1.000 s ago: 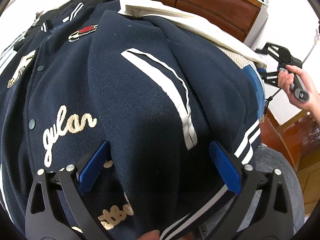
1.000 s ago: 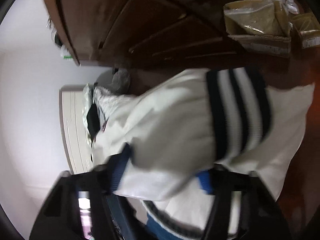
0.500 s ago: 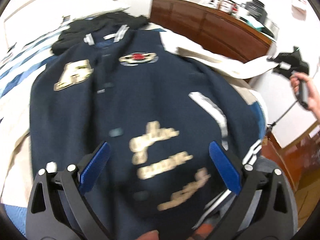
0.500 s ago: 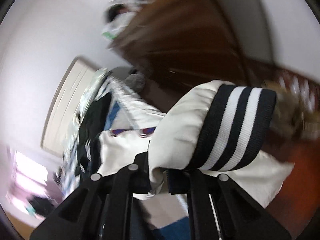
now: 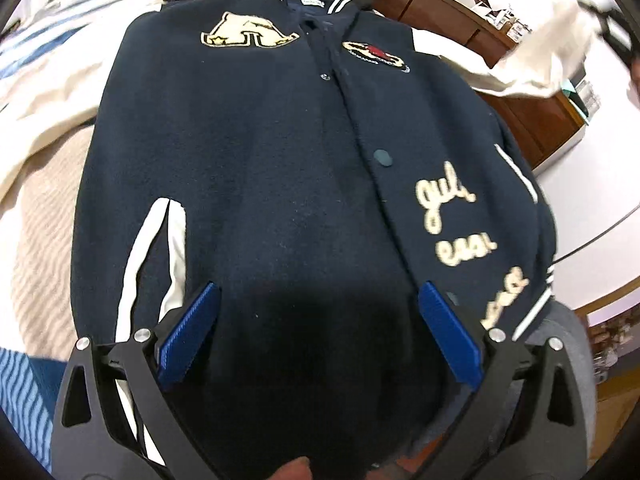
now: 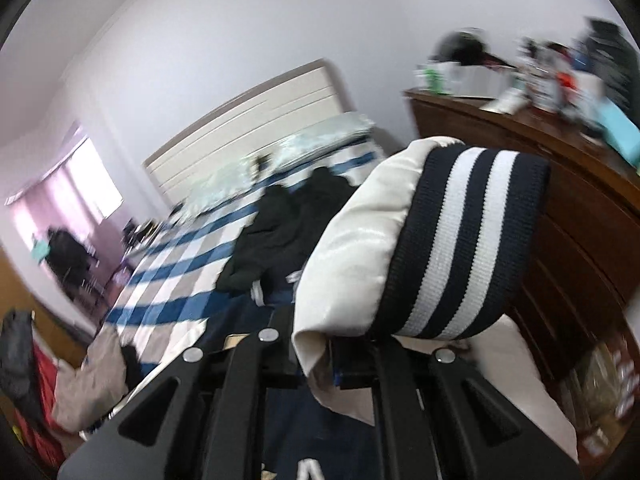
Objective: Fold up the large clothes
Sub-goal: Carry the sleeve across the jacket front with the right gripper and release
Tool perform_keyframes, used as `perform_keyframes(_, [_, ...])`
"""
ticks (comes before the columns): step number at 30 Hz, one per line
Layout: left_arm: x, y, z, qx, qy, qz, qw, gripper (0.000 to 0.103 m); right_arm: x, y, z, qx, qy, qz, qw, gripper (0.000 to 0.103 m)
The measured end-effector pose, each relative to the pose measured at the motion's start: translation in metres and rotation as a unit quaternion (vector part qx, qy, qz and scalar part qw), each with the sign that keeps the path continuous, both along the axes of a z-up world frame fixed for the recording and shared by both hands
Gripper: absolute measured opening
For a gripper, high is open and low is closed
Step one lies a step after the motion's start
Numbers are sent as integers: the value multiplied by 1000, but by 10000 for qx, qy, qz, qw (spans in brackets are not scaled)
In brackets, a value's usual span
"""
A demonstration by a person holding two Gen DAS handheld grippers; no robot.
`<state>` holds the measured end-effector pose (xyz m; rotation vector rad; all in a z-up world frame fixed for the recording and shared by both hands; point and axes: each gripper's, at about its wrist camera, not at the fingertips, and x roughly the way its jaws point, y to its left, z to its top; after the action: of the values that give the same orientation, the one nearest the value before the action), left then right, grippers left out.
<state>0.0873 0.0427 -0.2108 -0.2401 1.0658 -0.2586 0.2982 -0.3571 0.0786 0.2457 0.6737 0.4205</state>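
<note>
A: We have the navy jacket spread front-up on the bed, collar at the far end and hem toward us, snapped shut down the middle. A cream letter patch sits on one side of the chest, a small round crest on the other, and cream script lettering runs down toward the hem.

B: And the sleeve?

A: Our right gripper has its jaws pinched tight on the cream sleeve, just behind the navy-and-white striped cuff. In the right wrist view the cuff stands up over the jaws, lifted off the bed. In the left wrist view we see the same cream sleeve stretched out in the air toward the upper right, blurred.

B: The left one?

A: Our left gripper hangs over the jacket's lower half with its jaws wide apart, blue pads on either side of the dark cloth, gripping nothing. Whether the pads touch the fabric we cannot tell.

B: Around the jacket?

A: A black garment is heaped on the bed beyond the collar, on a blue-and-white checked cover. A brown dresser stands beside the bed, its top crowded with blurred bottles and boxes. The white headboard is against the far wall.
</note>
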Motion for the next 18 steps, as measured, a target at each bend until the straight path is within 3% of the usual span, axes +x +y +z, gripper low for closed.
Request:
perform_keyframes(6, [-6, 2, 1, -180, -132, 0, 9998, 97, 3, 125, 1, -613, -30, 907, 9940, 10])
perform_keyframes(10, [-10, 7, 4, -238, -102, 39, 9997, 97, 3, 203, -21, -980, 136, 1482, 9840, 9])
perform_keyframes(14, [-13, 4, 10, 75, -102, -6, 9999, 97, 0, 281, -66, -1618, 411, 1905, 9674, 9])
perform_keyframes(18, [-16, 4, 10, 59, -66, -87, 9999, 97, -6, 338, -124, -2647, 566, 2281, 9353, 8])
